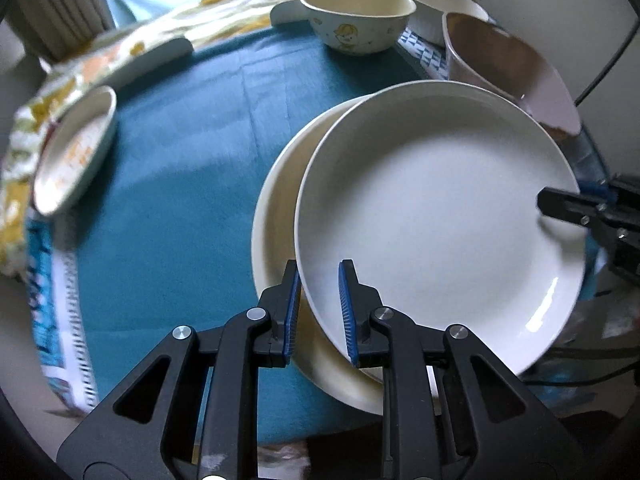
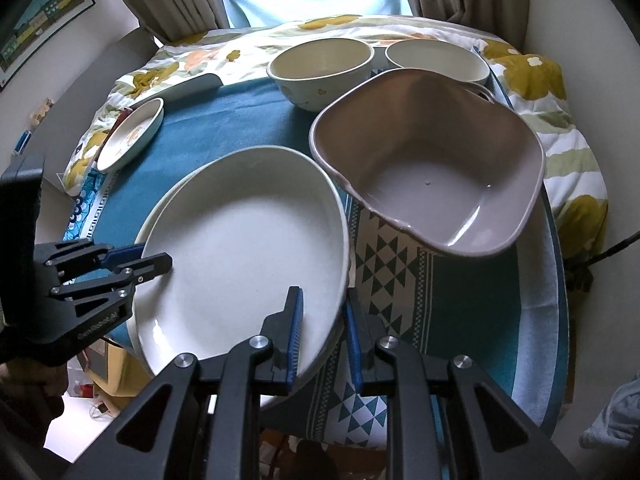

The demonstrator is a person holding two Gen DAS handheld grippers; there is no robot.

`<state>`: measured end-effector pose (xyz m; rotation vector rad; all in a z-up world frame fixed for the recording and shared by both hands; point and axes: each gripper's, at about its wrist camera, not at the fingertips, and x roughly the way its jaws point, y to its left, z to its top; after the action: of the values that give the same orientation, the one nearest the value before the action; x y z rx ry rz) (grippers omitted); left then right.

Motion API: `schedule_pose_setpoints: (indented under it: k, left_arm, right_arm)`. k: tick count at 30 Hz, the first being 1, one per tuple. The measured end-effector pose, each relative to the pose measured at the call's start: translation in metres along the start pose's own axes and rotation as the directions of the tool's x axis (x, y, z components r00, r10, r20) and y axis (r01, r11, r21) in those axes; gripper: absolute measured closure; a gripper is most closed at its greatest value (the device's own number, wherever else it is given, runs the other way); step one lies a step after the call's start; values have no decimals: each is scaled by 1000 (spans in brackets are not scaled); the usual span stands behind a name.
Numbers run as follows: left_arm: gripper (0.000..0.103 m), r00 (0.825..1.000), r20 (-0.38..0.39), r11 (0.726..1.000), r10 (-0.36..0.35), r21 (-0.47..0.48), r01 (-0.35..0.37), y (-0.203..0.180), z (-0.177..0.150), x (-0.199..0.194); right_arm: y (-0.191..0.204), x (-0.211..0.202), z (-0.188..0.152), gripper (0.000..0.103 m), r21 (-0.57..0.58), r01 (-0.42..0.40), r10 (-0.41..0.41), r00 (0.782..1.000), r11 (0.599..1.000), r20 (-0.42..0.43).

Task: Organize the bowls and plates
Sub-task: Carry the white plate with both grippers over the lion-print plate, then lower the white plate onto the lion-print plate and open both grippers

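A white plate (image 1: 436, 208) lies tilted on top of a cream plate (image 1: 276, 216) on the teal cloth; both also show in the right wrist view, white plate (image 2: 244, 248) over cream plate (image 2: 160, 208). My left gripper (image 1: 320, 308) straddles the white plate's near rim, jaws a little apart around it. My right gripper (image 2: 322, 334) straddles the opposite rim the same way and shows in the left wrist view (image 1: 560, 204). The left gripper also shows in the right wrist view (image 2: 156, 262).
A brown square bowl (image 2: 432, 184) stands right of the plates. A cream cartoon bowl (image 2: 320, 68) and a white bowl (image 2: 438, 64) stand at the back. A small patterned dish (image 2: 130, 138) sits at the left. A floral cloth (image 2: 532, 80) rings the table edge (image 2: 556, 280).
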<state>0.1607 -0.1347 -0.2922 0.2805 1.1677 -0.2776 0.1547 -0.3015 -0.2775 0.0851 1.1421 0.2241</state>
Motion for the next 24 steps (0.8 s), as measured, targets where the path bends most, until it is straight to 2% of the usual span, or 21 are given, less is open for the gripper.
schedule_pose_setpoints:
  k: [5, 15, 24]
  left_arm:
    - [86, 995, 22, 992, 98, 72, -99, -12, -2, -4]
    - [86, 976, 69, 965, 208, 147, -216, -22, -7, -9]
    - [86, 979, 80, 972, 185, 131, -194, -16, -6, -10]
  right_arm:
    - [-2, 0, 0, 84, 5, 6, -6, 1000, 1000, 2]
    - [-2, 0, 0, 84, 14, 1, -1, 1000, 1000, 15]
    - [2, 0, -2, 84, 10, 10, -11, 1000, 1000, 26]
